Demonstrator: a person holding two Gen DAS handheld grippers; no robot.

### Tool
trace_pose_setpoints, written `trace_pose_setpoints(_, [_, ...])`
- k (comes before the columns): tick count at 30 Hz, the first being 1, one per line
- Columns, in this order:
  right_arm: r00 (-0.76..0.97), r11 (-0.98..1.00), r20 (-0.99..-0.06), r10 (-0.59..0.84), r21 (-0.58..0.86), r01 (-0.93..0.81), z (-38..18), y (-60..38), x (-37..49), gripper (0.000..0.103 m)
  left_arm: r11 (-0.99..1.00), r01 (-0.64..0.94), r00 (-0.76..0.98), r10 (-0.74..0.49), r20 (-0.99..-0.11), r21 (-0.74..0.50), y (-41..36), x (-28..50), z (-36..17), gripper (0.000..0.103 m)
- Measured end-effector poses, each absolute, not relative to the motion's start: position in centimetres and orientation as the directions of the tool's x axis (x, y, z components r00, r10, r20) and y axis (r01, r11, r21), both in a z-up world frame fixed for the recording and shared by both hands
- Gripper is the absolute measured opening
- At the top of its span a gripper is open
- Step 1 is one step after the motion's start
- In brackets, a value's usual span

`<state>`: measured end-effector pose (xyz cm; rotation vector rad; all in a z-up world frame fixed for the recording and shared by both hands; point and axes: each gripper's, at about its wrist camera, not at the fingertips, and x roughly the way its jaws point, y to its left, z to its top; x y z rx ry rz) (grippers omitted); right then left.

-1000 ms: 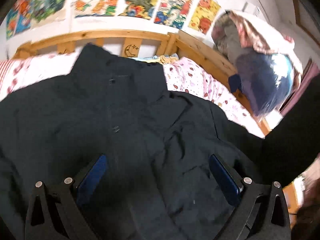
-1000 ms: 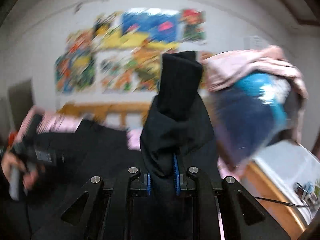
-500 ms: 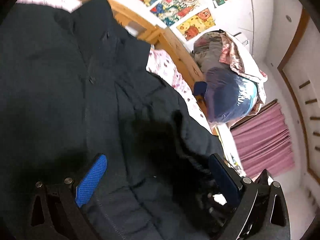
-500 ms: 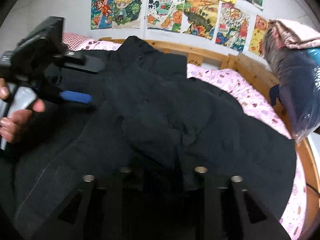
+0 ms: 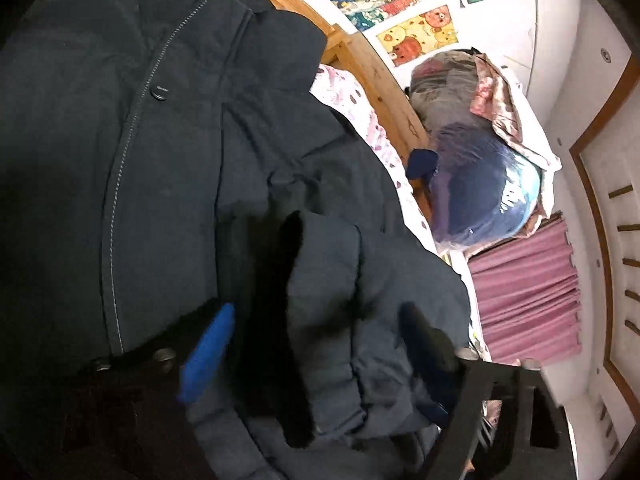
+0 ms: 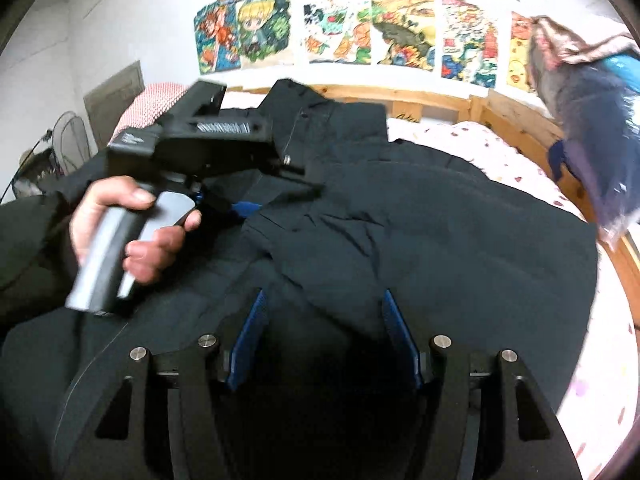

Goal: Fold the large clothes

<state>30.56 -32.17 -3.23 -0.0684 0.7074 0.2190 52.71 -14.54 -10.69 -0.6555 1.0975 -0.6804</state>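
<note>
- A large dark navy coat (image 6: 420,240) lies spread, front side up, over a bed with a pink-dotted white sheet (image 6: 492,152), its collar toward the wooden bed frame (image 6: 436,98) at the wall.
- One sleeve (image 5: 320,304) is folded in across the coat's body, its cuff lying between the two fingers of the left gripper (image 5: 316,356).
- The left gripper's jaws stand wide apart, one blue pad (image 5: 208,348) on either side of the cuff; neither pad visibly presses the fabric.
- In the right wrist view the left gripper (image 6: 276,196) hangs low over the coat's chest, held at its grey handle by the person's left hand (image 6: 120,220), a dark sleeve behind it.
- The right gripper (image 6: 324,332) hovers over the lower part of the coat, its fingers spread, with the folded fabric lying loose between the blue pads (image 6: 248,336).
- The coat's front placket, with a zip line (image 5: 120,168) and a dark snap button (image 5: 159,92), runs the length of the left wrist view.
- Bright cartoon posters (image 6: 360,32) cover the white wall above the bed.
- A bulging clear bag of bedding (image 5: 480,184) sits beside the wooden frame, near the coat's shoulder, with a pink curtain (image 5: 528,292) beyond it.
- A red-and-white checked pillow (image 6: 154,102) rests at the far left of the bed, just beside the coat.
</note>
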Motion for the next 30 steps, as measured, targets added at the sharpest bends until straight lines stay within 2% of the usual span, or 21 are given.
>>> trace_pose_setpoints(3, [0.761,0.986,-0.632,0.149,0.040,-0.160,-2.5,-34.5,28.7,0.055,0.656,0.178,0.324,-0.743,-0.586,-0.733,-14.3,52.7,-10.5,0.025])
trace_pose_setpoints(5, [0.773,0.992,-0.622,0.124,0.063,-0.108,-2.1,-36.3,28.2,0.057,0.671,0.199,0.354,-0.729,-0.586,-0.714,-14.1,52.4,-9.8,0.011])
trace_pose_setpoints(6, [0.784,0.994,-0.612,0.103,0.089,-0.062,-1.9,-37.7,27.5,0.061,0.677,0.212,0.373,-0.722,-0.582,-0.704,-13.9,52.2,-9.2,0.008])
trace_pose_setpoints(7, [0.791,0.993,-0.605,0.091,0.112,-0.028,-1.8,-39.0,27.6,0.064,0.686,0.228,0.399,-0.713,-0.576,-0.691,-13.6,51.8,-8.3,0.008])
trace_pose_setpoints(12, [0.801,0.978,-0.596,0.043,0.188,0.087,-1.6,-44.0,28.4,0.066,0.757,0.271,0.543,-0.630,-0.556,-0.594,-10.9,49.6,-2.5,0.006])
trace_pose_setpoints(14, [0.804,0.974,-0.593,0.040,0.202,0.101,-1.5,-45.1,29.4,0.066,0.811,0.275,0.605,-0.563,-0.562,-0.516,-9.1,48.5,0.2,0.006])
trace_pose_setpoints(18, [0.807,0.967,-0.586,0.067,0.237,0.092,-1.2,-46.2,31.9,0.074,0.897,0.205,0.685,-0.418,-0.597,-0.392,-5.5,47.1,3.2,0.006])
trace_pose_setpoints(23, [0.759,0.958,-0.636,0.140,0.280,0.058,-2.8,-46.2,37.3,0.075,0.959,0.131,0.696,-0.268,-0.666,-0.249,-2.9,46.1,2.3,0.006])
trace_pose_setpoints(26, [0.695,0.942,-0.696,0.179,0.325,0.083,-5.6,-46.8,41.4,0.075,0.970,0.095,0.658,-0.231,-0.717,-0.224,-2.0,45.7,-0.1,0.006])
trace_pose_setpoints(30, [0.673,0.889,-0.676,0.300,0.454,0.059,-7.9,-47.4,43.9,0.074,0.979,0.064,0.613,-0.193,-0.766,-0.195,-2.0,45.5,-2.4,0.006])
